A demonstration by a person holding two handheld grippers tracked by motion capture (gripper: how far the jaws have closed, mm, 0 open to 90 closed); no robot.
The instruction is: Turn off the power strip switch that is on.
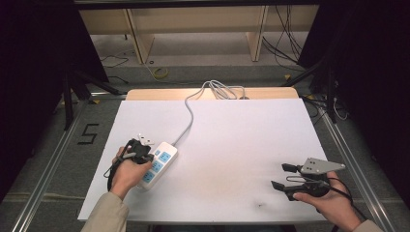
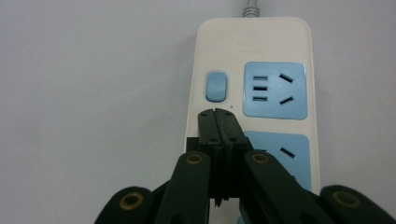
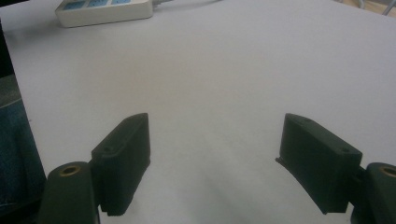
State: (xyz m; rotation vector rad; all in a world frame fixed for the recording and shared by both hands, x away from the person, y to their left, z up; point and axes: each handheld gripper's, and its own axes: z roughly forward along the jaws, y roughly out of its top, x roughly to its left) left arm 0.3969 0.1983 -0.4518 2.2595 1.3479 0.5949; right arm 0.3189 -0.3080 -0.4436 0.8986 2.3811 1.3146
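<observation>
At the left of the high view, the person's left hand (image 1: 126,173) is holding the left gripper (image 1: 137,148) over the near-left part of the white table (image 1: 232,145). In the left gripper view its two black jaws are pressing flat against each other with nothing between them, and the left gripper (image 2: 217,114) is hanging with its tips over the cream face of the power strip (image 2: 254,42), just below the small blue switch (image 2: 216,86) (whether the tips are actually touching the casing I cannot tell). A blue socket panel (image 2: 275,91) is sitting to the right of the switch, and a second blue panel (image 2: 285,154) is lying below it, partly behind the jaws.

In the high view the power strip (image 1: 162,162) is lying slantwise on the table beside the left hand, and its grey cable (image 1: 191,108) is running up across the table and over the far edge.

Well apart, at the near-right of the table, the person's right hand (image 1: 329,200) is holding the right gripper (image 1: 283,176), which is carrying a grey three-cornered plate (image 1: 320,166) on top. In the right gripper view the right gripper (image 3: 215,163) is standing with its jaws spread wide above bare table, gripping nothing, while the power strip (image 3: 105,14) is showing far off at the top left.
</observation>
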